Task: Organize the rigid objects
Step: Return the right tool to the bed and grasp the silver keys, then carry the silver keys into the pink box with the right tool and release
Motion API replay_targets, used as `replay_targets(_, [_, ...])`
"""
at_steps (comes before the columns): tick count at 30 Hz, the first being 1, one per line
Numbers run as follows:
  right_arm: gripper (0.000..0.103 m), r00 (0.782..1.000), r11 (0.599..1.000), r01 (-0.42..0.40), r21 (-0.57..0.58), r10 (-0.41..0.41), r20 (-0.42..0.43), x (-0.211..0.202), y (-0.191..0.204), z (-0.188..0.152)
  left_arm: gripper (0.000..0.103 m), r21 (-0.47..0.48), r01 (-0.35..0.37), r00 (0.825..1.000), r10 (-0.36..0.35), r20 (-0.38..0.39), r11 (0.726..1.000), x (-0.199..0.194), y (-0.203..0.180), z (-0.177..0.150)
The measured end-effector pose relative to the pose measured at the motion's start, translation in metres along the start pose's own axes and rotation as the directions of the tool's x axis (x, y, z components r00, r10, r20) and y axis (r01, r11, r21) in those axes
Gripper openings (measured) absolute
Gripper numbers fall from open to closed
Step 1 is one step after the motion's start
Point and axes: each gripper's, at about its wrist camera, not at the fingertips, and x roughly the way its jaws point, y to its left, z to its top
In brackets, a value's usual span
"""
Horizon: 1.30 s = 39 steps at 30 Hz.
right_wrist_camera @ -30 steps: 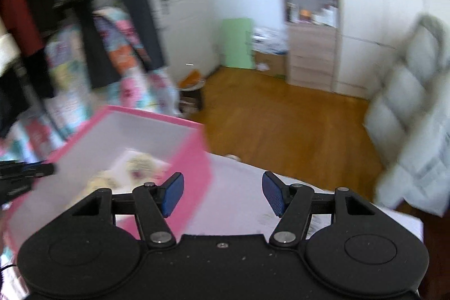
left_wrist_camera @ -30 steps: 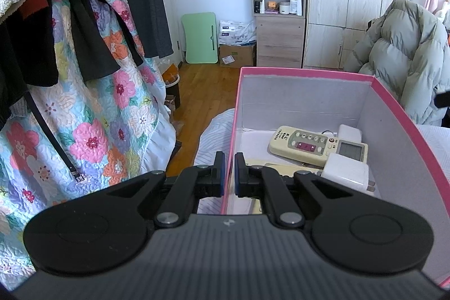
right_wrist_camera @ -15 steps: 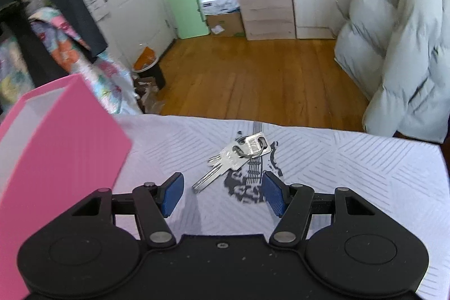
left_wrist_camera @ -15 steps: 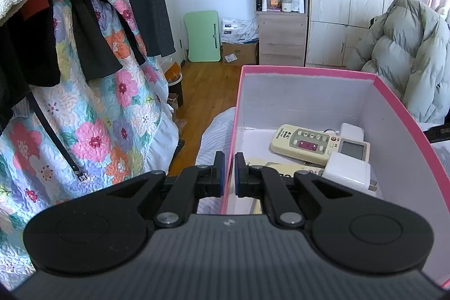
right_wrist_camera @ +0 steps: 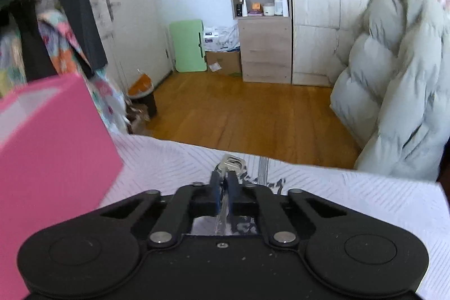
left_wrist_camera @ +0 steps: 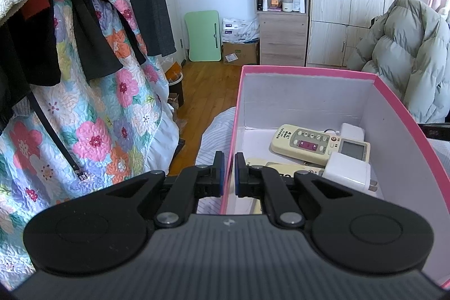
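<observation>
Your right gripper (right_wrist_camera: 224,189) dropped onto keys (right_wrist_camera: 232,161) since earlier frame; jaws, then wide apart, now clenched on key blade, bunch's ring poking past fingertips, resting on white striped bedcover (right_wrist_camera: 351,196). Your left gripper (left_wrist_camera: 229,173) unmoved, pinching near wall of pink box (left_wrist_camera: 309,70). Inside box already: remote (left_wrist_camera: 309,144), white charger (left_wrist_camera: 347,173). Left, by my reading: lift keys, carry left into box.
</observation>
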Motion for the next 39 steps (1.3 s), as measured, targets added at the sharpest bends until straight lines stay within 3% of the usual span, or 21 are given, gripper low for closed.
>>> replay_targets(2, [0.003,0.999,0.997,-0.051,0.061,0.050,0.003,-0.005,-0.006,-0.002,0.006,0.001,0.000,1.000,0.000,0.000,1.000,0.000,0.000,0.000])
replay_targets(11, [0.003,0.991,0.986,-0.116,0.116,0.108,0.078,-0.038,-0.004,-0.004,0.006,-0.002,0.000,1.000,0.000,0.000,1.000,0.001,-0.001,-0.001])
replay_targets(15, [0.003,0.977,0.975,-0.182,0.126,0.165,0.139,-0.064,0.005,-0.002,0.006,-0.011,-0.004,1.000,0.004,-0.006,1.000,0.000,-0.001,0.000])
replay_targets(24, [0.004,0.932,0.955,-0.297,0.017,0.286,0.223,-0.118,0.045,0.017,0.006,-0.013,-0.003,1.000,0.003,-0.005,1.000,0.000,-0.002,0.000])
replay_targets(32, [0.004,0.875,0.890,-0.449,-0.083,0.457,0.160,-0.128,0.097,0.034,0.006,-0.014,-0.001,1.000,0.001,-0.007,1.000,0.000,-0.002,0.000])
replay_targets(39, [0.004,0.834,0.832,-0.541,-0.121,0.549,0.047,-0.096,0.140,0.045,0.006,-0.016,0.005,1.000,-0.005,-0.010,1.000,0.002,-0.003,0.000])
